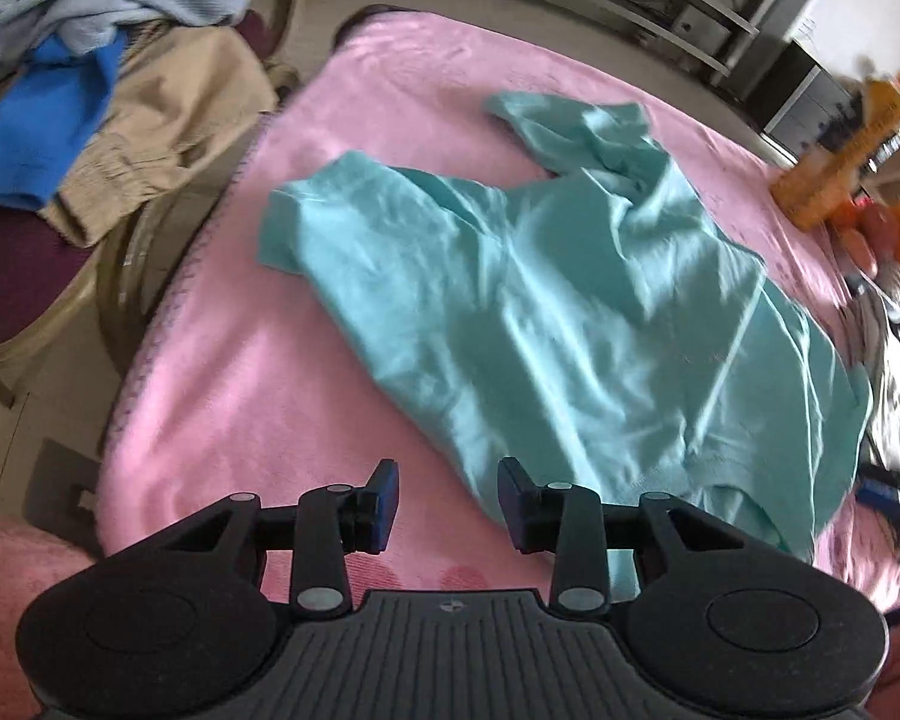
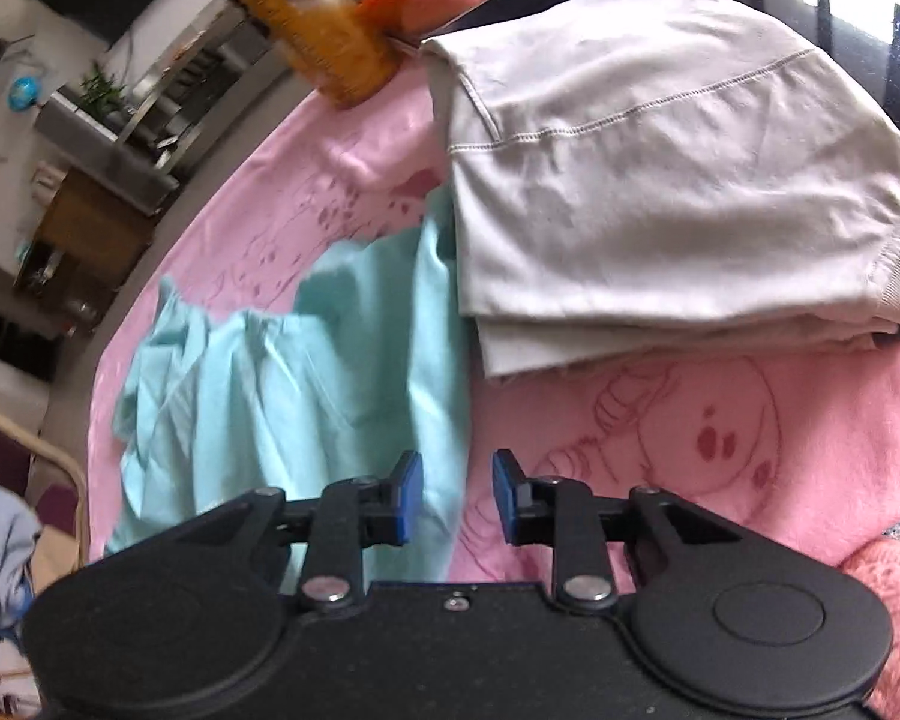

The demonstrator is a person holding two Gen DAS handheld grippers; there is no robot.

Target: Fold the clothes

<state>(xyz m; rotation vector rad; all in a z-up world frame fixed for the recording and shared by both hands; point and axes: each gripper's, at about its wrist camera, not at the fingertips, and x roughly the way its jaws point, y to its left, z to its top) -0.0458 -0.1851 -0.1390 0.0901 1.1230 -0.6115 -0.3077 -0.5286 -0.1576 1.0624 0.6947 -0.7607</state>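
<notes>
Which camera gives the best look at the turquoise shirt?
The left wrist view: the turquoise shirt lies spread across the pink blanket, nearly whole. The right wrist view shows only its crumpled edge beside a folded beige garment.

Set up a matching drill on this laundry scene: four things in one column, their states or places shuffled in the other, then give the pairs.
Things:
1. teal shirt
2. beige garment
3. clothes pile
4. orange bottle

States or places:
A. heaped on a chair
B. folded
C. spread out, wrinkled
D. at the far edge of the pink blanket

Pairs: 1-C, 2-B, 3-A, 4-D
</notes>
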